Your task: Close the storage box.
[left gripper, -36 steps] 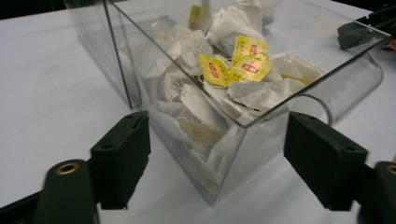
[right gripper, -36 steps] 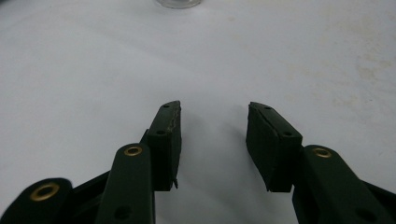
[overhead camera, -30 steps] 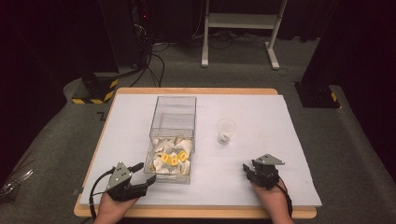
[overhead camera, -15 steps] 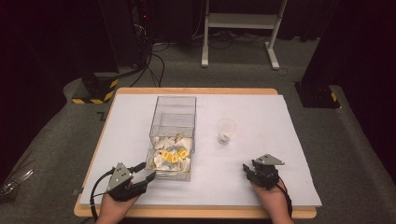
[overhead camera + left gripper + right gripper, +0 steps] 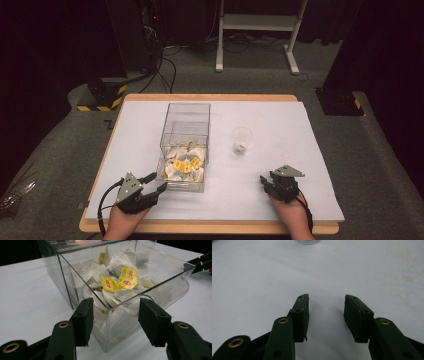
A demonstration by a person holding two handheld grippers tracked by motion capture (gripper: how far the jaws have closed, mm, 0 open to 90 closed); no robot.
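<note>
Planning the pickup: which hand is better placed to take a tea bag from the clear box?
Left. Its tongs stand open right at the clear box's near corner, tea bags just beyond. The right tongs rest open over bare table, farther away.

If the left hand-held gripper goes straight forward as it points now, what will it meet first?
Most likely the near corner of the clear box of tea bags. The left hand-held gripper already has that corner between its open jaws, though the remaining gap is hard to judge.

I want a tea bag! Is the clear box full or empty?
Partly full. The clear box holds a pile of tea bags with yellow tags at its near end; in the high view its far end looks bare.
</note>
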